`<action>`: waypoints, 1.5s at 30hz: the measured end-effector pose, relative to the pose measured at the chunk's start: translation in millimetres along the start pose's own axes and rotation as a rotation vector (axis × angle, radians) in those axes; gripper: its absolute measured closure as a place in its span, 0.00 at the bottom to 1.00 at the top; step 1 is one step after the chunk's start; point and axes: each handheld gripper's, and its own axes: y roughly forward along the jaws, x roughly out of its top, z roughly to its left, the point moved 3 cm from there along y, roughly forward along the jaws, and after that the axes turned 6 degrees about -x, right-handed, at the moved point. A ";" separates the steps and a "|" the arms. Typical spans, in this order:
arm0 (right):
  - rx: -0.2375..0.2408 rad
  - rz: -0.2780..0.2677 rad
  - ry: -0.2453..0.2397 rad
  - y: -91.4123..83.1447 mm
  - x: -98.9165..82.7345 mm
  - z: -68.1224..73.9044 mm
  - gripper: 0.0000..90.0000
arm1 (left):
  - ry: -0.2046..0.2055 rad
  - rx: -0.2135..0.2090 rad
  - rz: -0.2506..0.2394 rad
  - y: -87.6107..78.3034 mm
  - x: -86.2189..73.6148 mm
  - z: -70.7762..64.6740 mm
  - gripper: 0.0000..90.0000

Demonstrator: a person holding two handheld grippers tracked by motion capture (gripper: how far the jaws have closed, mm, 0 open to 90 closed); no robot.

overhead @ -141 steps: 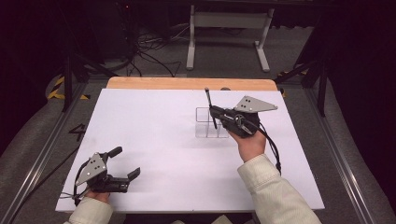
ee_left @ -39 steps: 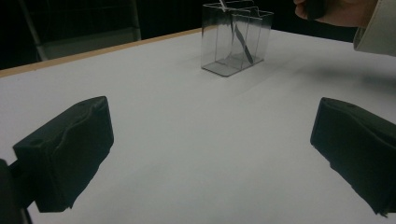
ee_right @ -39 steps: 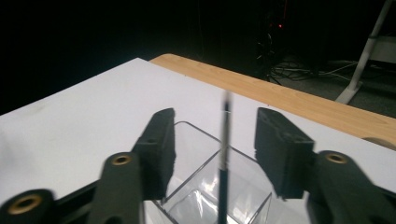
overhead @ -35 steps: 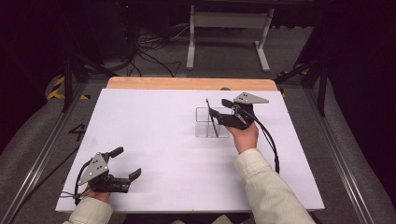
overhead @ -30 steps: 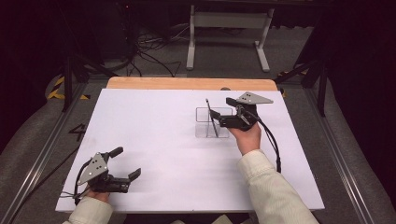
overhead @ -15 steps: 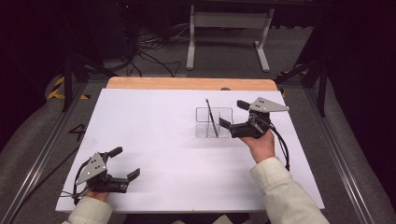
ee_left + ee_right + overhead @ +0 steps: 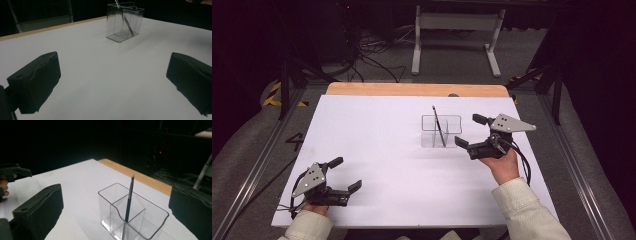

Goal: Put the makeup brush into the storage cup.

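A clear plastic organizer (image 7: 441,131) with dividers stands on the white table (image 7: 377,135), right of centre. A thin black brush (image 7: 437,125) leans upright inside it, free of any grip. Just right of the organizer, my right gripper (image 7: 468,131) is open; its jaws have just been opening and nothing is between them. In the right gripper view the organizer (image 7: 150,220) and brush (image 7: 129,200) sit ahead of that gripper (image 7: 115,213). My left gripper (image 7: 345,174) rests open and empty at the near left corner. From the left gripper (image 7: 113,82), the organizer (image 7: 125,22) stands far off.
A wooden strip (image 7: 412,89) borders the table's far edge. Beyond it the dark floor holds cables (image 7: 362,57) and a metal stand (image 7: 457,30). Metal rails run along both sides of the table.
My right gripper released the brush, which now stands in the organizer, and drew back to the right. The left gripper stayed where it was.
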 end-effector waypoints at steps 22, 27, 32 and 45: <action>0.043 -0.026 -0.012 -33.3 -25.3 -1.6 0.00 | -0.003 -0.026 0.001 -0.8 2.1 1.1 0.00; 0.063 -0.037 0.001 -37.0 -36.7 0.4 0.00 | -0.010 -0.033 -0.003 -1.4 2.5 1.8 0.00; 0.060 -0.034 0.018 -40.8 -50.1 -0.1 0.00 | -0.006 -0.038 -0.001 -1.2 2.7 2.2 0.00; 0.084 -0.031 0.038 -44.7 -80.2 5.0 0.00 | -0.022 -0.056 -0.004 -0.9 2.6 2.2 0.00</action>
